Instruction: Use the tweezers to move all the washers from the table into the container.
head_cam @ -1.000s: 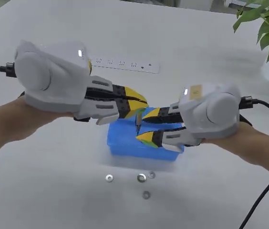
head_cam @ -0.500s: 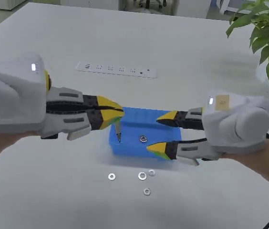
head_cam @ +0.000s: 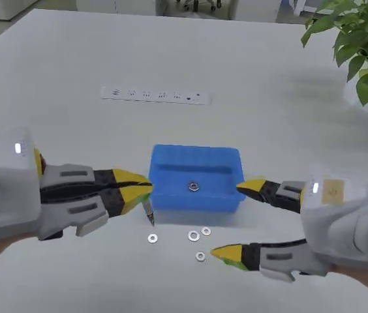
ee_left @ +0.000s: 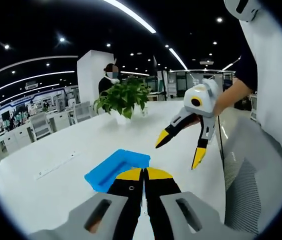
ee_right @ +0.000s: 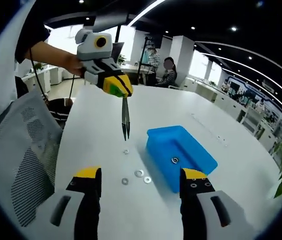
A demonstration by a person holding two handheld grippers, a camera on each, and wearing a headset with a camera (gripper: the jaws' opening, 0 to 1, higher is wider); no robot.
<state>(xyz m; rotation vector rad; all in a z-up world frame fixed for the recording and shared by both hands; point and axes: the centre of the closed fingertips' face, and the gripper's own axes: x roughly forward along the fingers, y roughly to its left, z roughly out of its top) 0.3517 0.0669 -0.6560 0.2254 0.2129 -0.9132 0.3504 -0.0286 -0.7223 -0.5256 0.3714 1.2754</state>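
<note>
Washers [head_cam: 194, 236] lie btwn tweezers [head_cam: 148, 214] & right tool [head_cam: 226, 220], container [head_cam: 197, 201] + pwr strip [head_cam: 154, 95] beyond.

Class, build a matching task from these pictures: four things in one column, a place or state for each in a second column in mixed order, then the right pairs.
Column one
1. tweezers
2. container
3. power strip
4. right gripper

Column two
A. open, holding nothing
B. has one washer inside
C. clamped in the left gripper, tips pointing down
D. lying flat on the table, beyond the container

Pairs: 1-C, 2-B, 3-D, 4-A
</note>
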